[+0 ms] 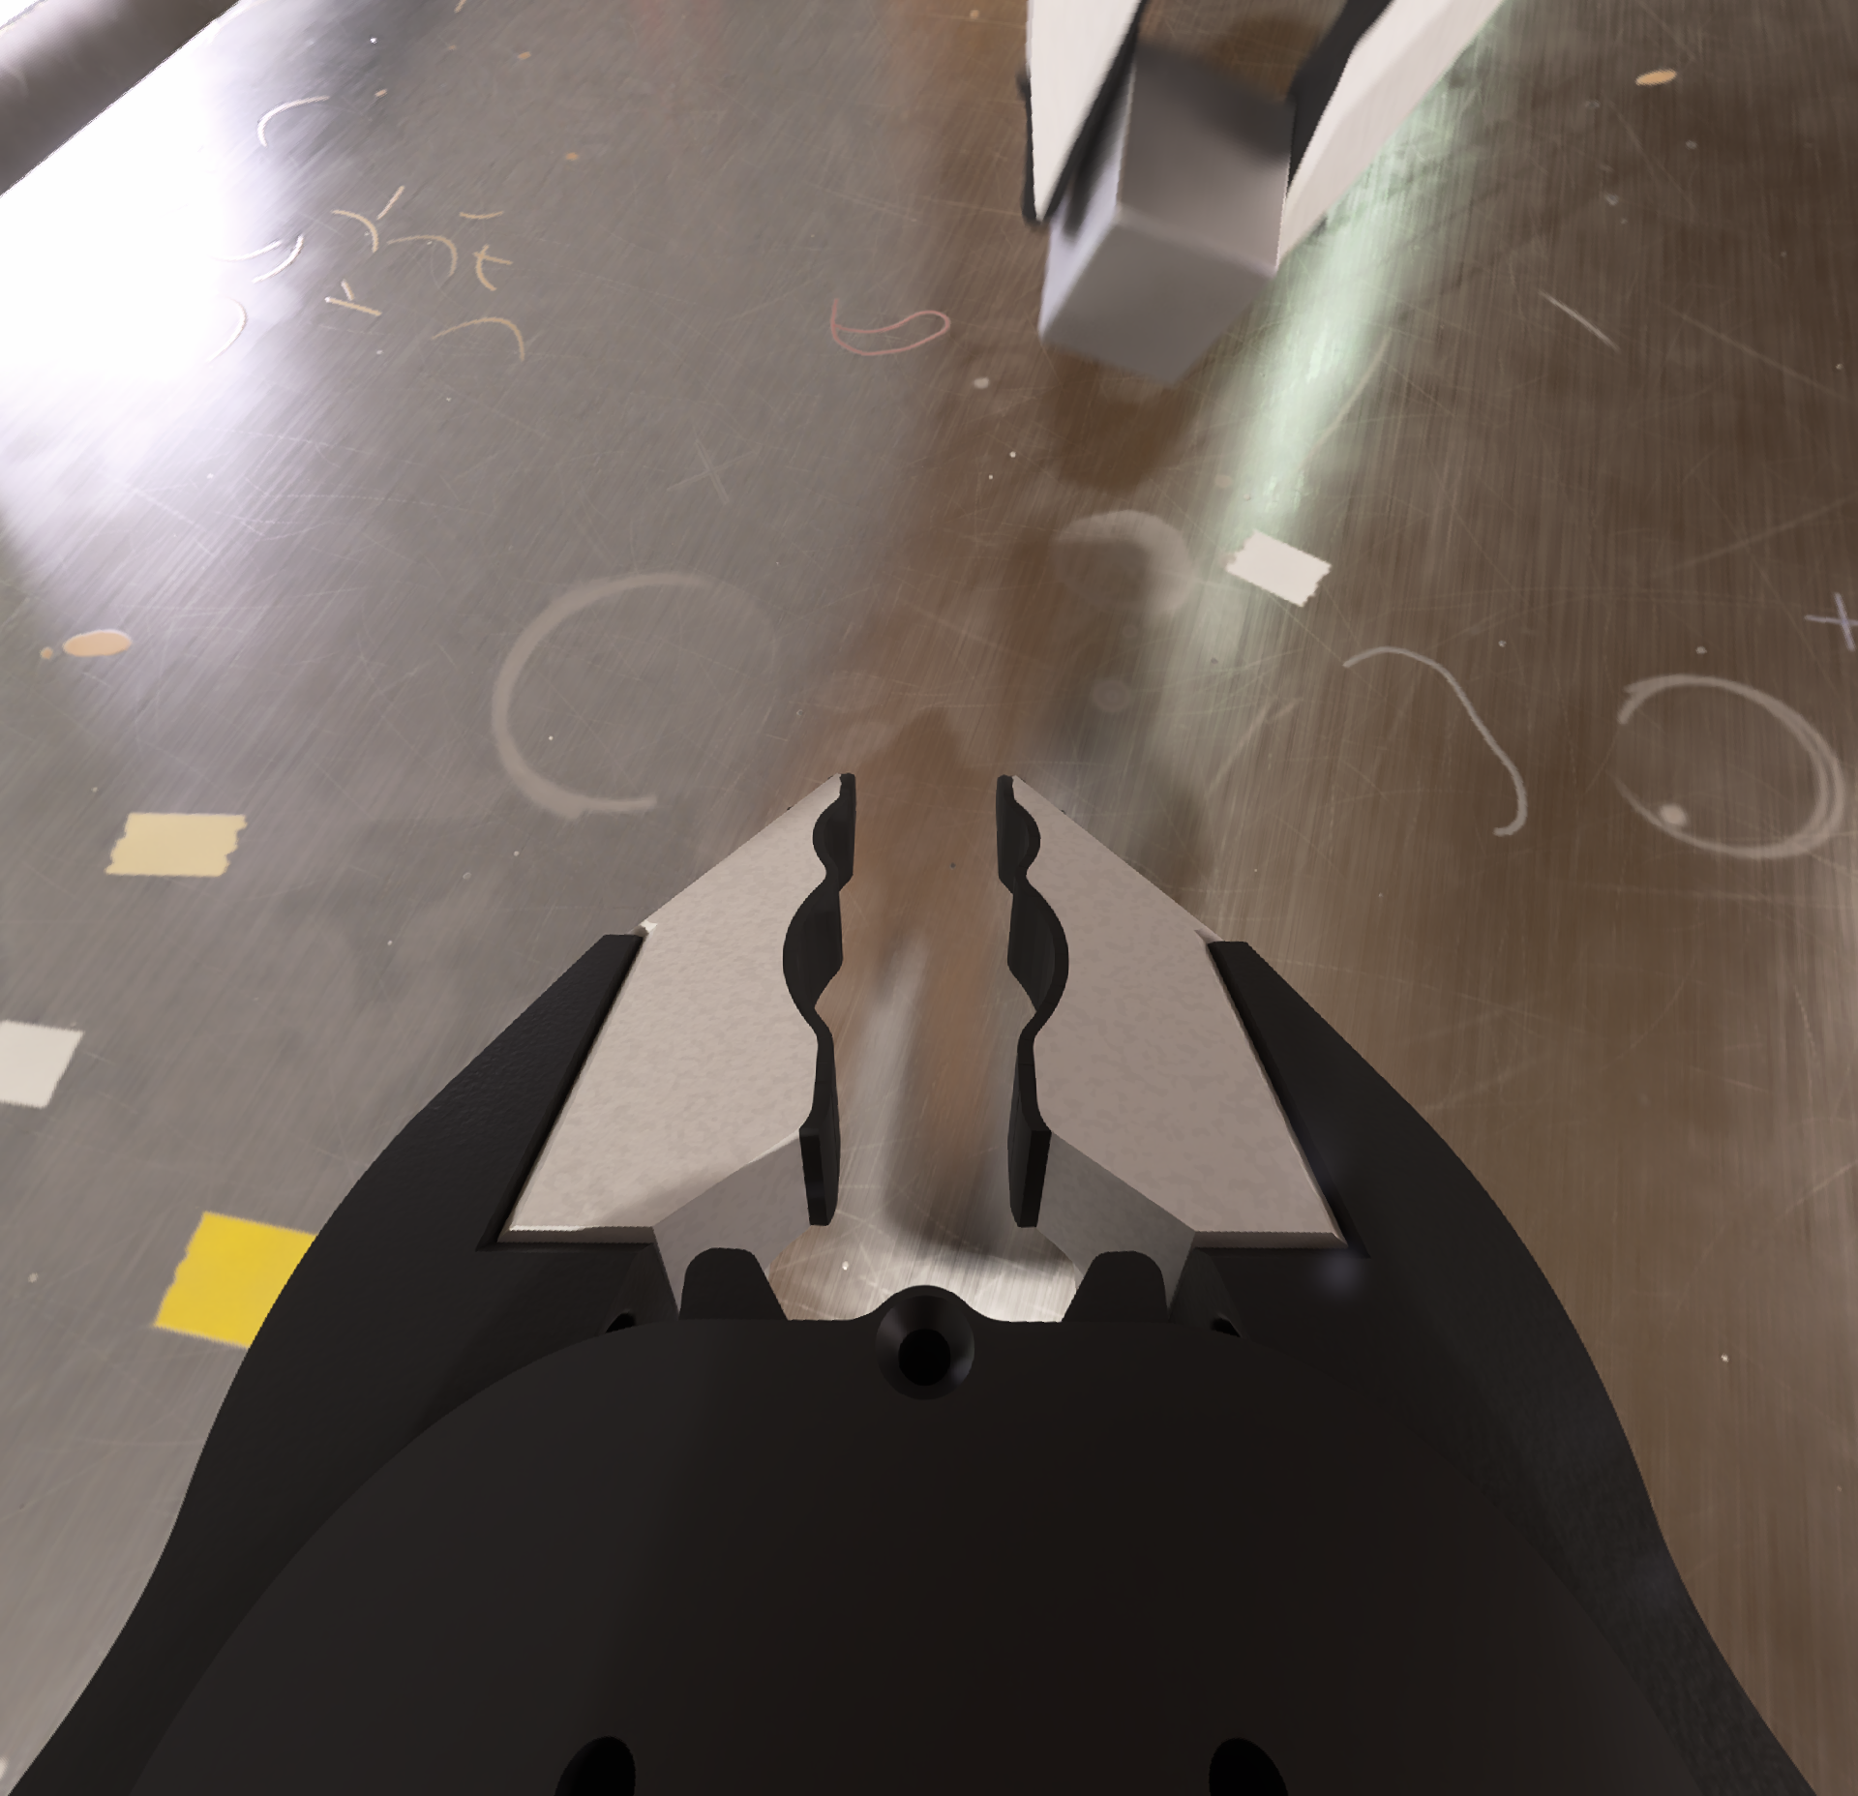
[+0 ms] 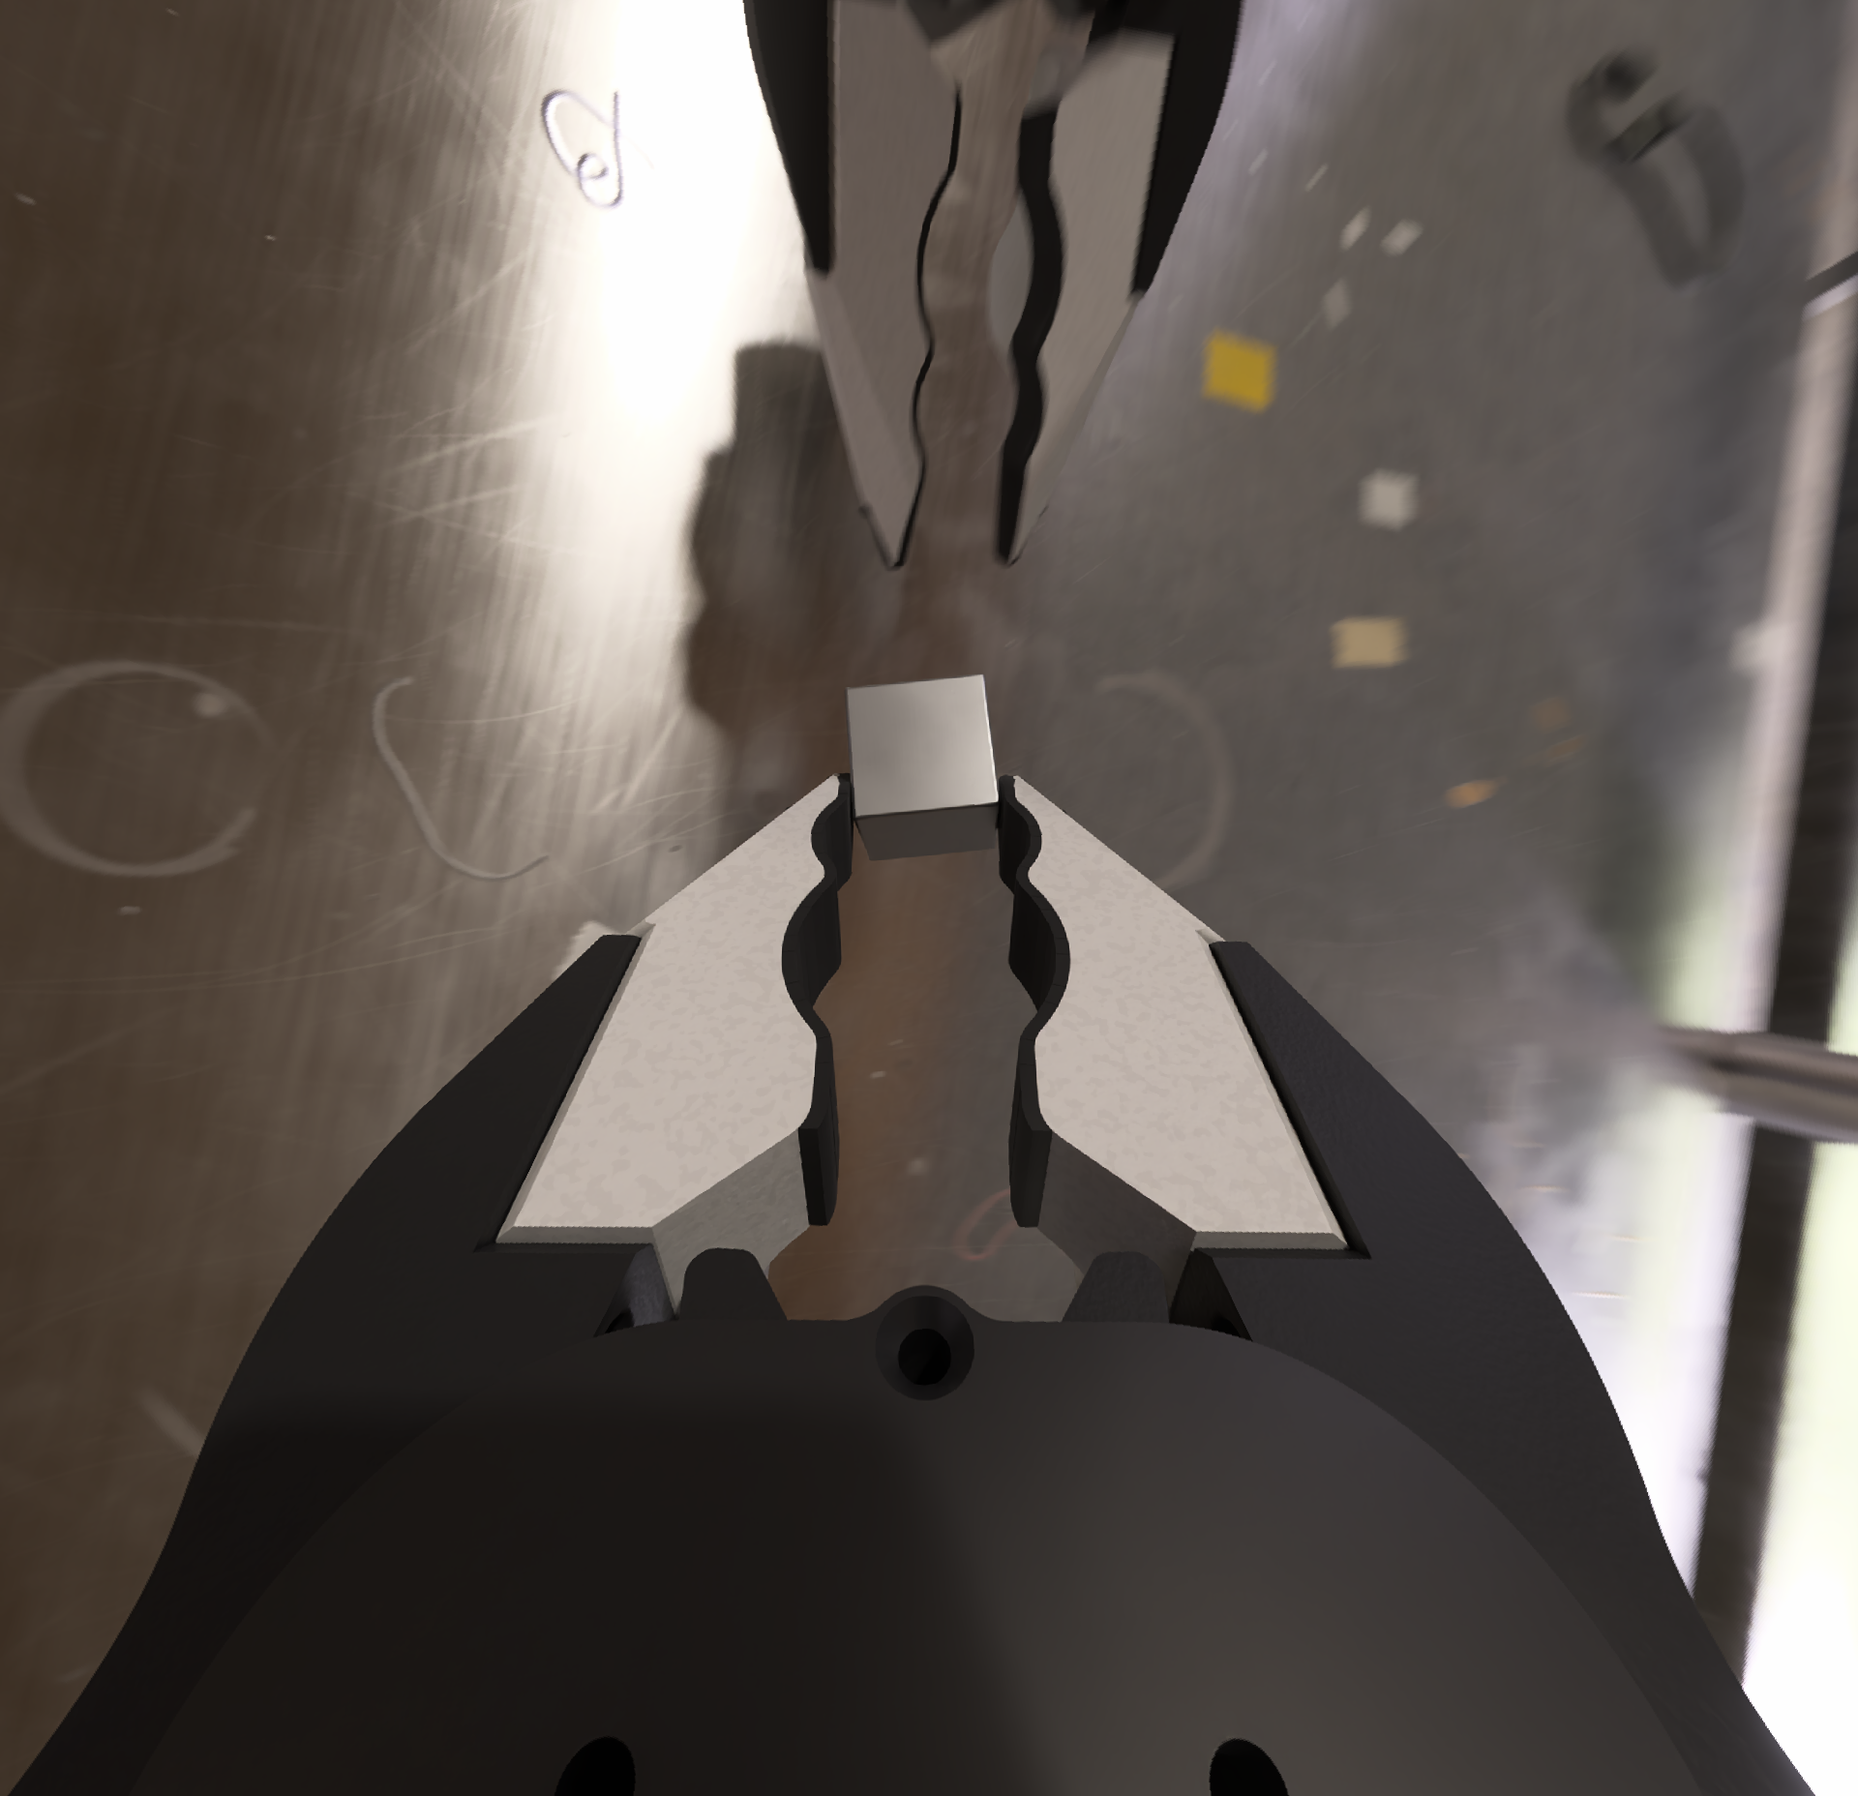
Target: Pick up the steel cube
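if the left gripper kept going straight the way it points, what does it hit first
Probably the bare steel tabletop: nothing lies between the left gripper fingers. The steel cube, held by the right gripper, sits off to the right of that line, though depth is unclear.

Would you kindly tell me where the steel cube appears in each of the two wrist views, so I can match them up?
Left wrist view: the steel cube sits upper right of centre, held between the right gripper coming in from the top edge.
Right wrist view: the cube is at centre, pinched at the tips of that view's own jaws.
Shared landmark: the yellow tape square on the scratched metal table.
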